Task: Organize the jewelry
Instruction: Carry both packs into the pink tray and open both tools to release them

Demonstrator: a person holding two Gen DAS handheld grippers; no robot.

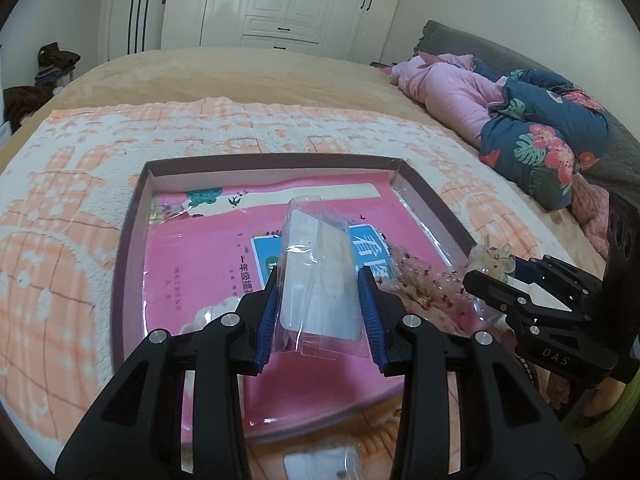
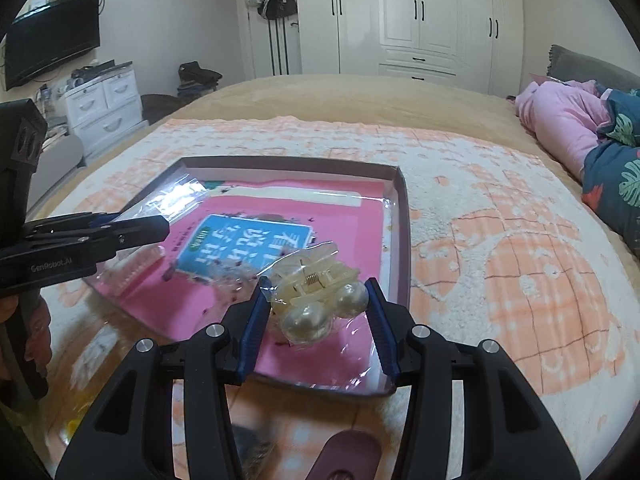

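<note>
Clear plastic is catching the light over a bedroom bed point(image 1: 240, 76), where a person is working with a hand-held gripper in each hand above a shallow cardboard box point(image 1: 132, 216) that is lying on a peach-and-white blanket point(image 1: 60, 184). The left hand-held gripper point(image 1: 320, 300) is pinching an empty transparent sleeve point(image 1: 316, 276) between its blue pads, the jaws pressed nearly together, and is holding it above a pink booklet point(image 1: 200, 264) that is lining the box. The right hand-held gripper point(image 2: 318, 312) is gripping a cream hair claw clip point(image 2: 320, 292), set with two large pearl-like beads and wrapped in its own crinkled clear bag, its jaws partly spread around the clip; it is hanging over the box's near right corner. Seen from the left wrist view, that gripper point(image 1: 480, 276) is sitting just to the right of the sleeve, the two apart. A second speckled clear packet point(image 1: 424, 284) is lying on the booklet between them. Pink and floral bedding point(image 1: 520, 120) is bunching at the head of the bed, and white wardrobes point(image 2: 420, 16) are standing behind.
</note>
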